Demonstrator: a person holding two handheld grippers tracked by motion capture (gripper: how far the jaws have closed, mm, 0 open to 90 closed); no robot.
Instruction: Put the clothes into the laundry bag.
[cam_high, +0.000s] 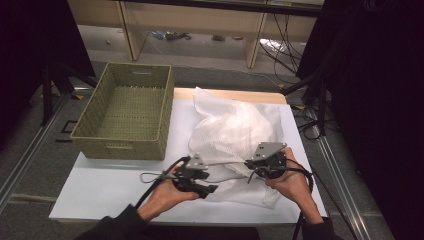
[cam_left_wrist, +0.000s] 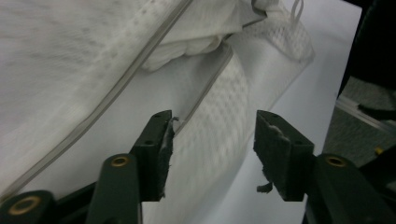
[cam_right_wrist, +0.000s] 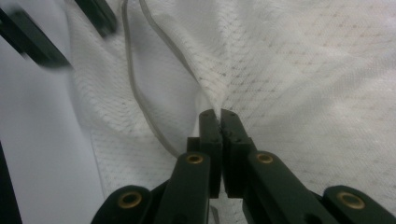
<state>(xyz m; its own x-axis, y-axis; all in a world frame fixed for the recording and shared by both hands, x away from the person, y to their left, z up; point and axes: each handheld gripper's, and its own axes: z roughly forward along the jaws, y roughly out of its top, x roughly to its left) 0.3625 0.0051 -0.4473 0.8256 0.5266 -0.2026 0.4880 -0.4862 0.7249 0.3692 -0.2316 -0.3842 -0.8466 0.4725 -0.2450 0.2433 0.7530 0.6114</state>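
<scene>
A white mesh bag (cam_high: 231, 131) lies crumpled on the white table (cam_high: 100, 192), right of centre. My right gripper (cam_high: 251, 171) is at the bag's near edge, and in the right gripper view it (cam_right_wrist: 218, 115) is shut on a pinched fold of the mesh bag (cam_right_wrist: 303, 70). My left gripper (cam_high: 210, 186) sits just left of the bag's near corner. In the left gripper view it (cam_left_wrist: 212, 122) stands open over the mesh bag (cam_left_wrist: 70, 56), its pads apart and touching nothing. A grey zipper band (cam_left_wrist: 140, 60) runs diagonally past the left jaw.
A green woven basket (cam_high: 120, 147) stands on the table's far left, with nothing inside. The table's near left part is bare. Floor rails, dark stands and cables (cam_high: 310, 120) flank the table on both sides, with a wooden shelf behind.
</scene>
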